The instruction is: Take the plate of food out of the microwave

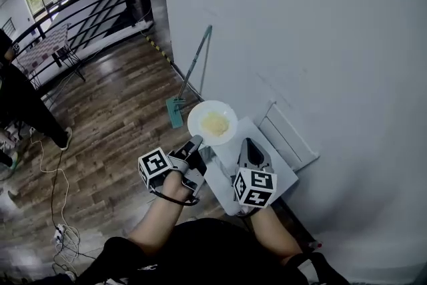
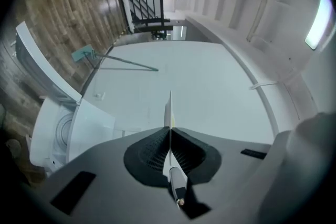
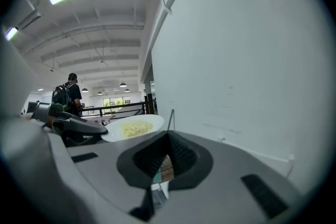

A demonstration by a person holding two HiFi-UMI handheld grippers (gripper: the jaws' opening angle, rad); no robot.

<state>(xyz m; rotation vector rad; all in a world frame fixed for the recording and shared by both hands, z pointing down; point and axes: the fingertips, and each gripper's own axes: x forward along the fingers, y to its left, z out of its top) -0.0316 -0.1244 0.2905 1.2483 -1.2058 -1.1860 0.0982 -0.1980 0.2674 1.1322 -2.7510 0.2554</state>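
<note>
A white plate (image 1: 212,122) with yellow food is held in the air over the wooden floor, just left of the white microwave (image 1: 270,173). My left gripper (image 1: 195,145) is shut on the plate's near rim. In the left gripper view the plate (image 2: 169,110) shows edge-on as a thin line between the closed pads of that gripper (image 2: 170,128). My right gripper (image 1: 249,149) hovers over the microwave's top, shut with nothing in it. The right gripper view has its closed pads (image 3: 168,134) low in the middle, with the plate (image 3: 134,127) and the left gripper (image 3: 68,120) to the left.
The microwave's door (image 1: 288,138) stands open by the white wall (image 1: 313,43). A mop (image 1: 191,73) leans on that wall. A person (image 1: 23,107) stands at the far left. Cables (image 1: 63,237) lie on the floor and a black railing (image 1: 93,0) runs behind.
</note>
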